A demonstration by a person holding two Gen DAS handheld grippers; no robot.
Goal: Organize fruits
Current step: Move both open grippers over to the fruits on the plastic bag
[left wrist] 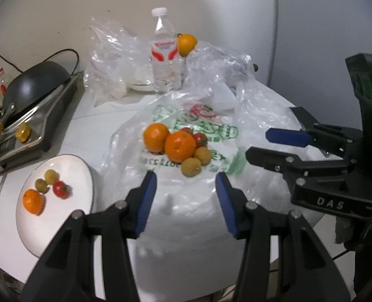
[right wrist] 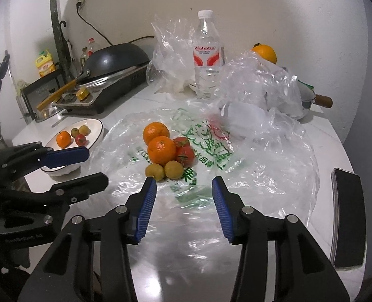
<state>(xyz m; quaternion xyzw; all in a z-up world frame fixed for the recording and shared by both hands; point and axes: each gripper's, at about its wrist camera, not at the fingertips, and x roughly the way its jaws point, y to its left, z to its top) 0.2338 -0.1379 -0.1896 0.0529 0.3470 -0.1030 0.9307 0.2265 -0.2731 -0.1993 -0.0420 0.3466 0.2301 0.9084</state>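
Orange and yellow-green fruit pile lies just ahead of your right gripper, nearer than the left gripper; both jaws released, empty.

Plastic bag: clear, printed in green and red. Oranges: bright orange, centre. Tomatoes: red, at 3 o'clock of them. Small fruits: yellow-green, at 6 o'clock. Plate: white, dark rim, at 9 o'clock. Bottle: clear, red-and-white label, white cap, at 12 o'clock. Wok: black, yellow handle.
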